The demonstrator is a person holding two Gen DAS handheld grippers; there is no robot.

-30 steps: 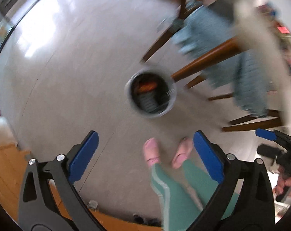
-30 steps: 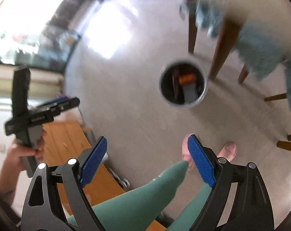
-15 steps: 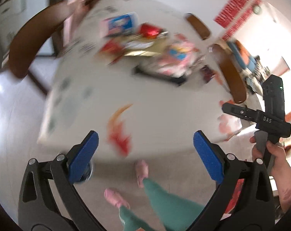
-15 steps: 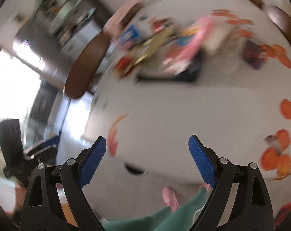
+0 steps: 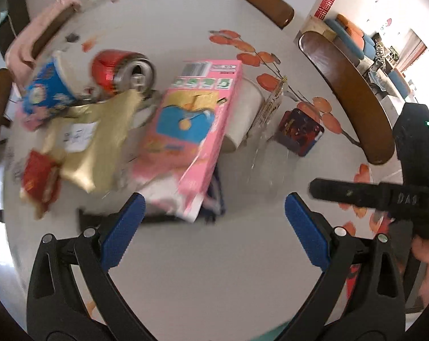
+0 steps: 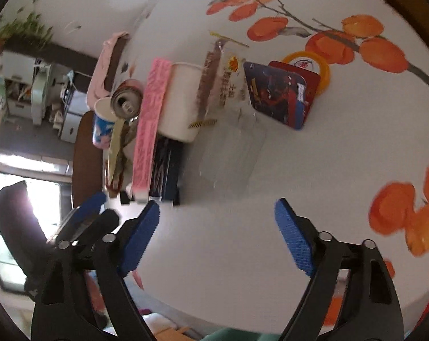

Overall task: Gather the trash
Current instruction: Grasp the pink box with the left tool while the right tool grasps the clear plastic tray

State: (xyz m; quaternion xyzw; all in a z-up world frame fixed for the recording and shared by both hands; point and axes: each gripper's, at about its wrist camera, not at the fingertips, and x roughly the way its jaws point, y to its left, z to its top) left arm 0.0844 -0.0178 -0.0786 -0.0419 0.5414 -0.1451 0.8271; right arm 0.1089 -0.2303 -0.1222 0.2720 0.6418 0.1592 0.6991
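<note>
Both views swung from floor bin to littered table [image 5: 214, 255], right jaws closing

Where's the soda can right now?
In the left wrist view the can lies on its side, upper left on the table, between the blue cup and pink box.

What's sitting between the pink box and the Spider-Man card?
In the left wrist view, a white paper cup lying on its side and a crinkly clear snack wrapper sit between the pink box and the Spider-Man card.

Past the tongs lie one red metal can [image 5: 120, 71], one big pink cardboard box [image 5: 189, 130], two paper cups, blue [image 5: 44, 91] and white [image 6: 183, 102], one gold bag [image 5: 95, 142].
</note>
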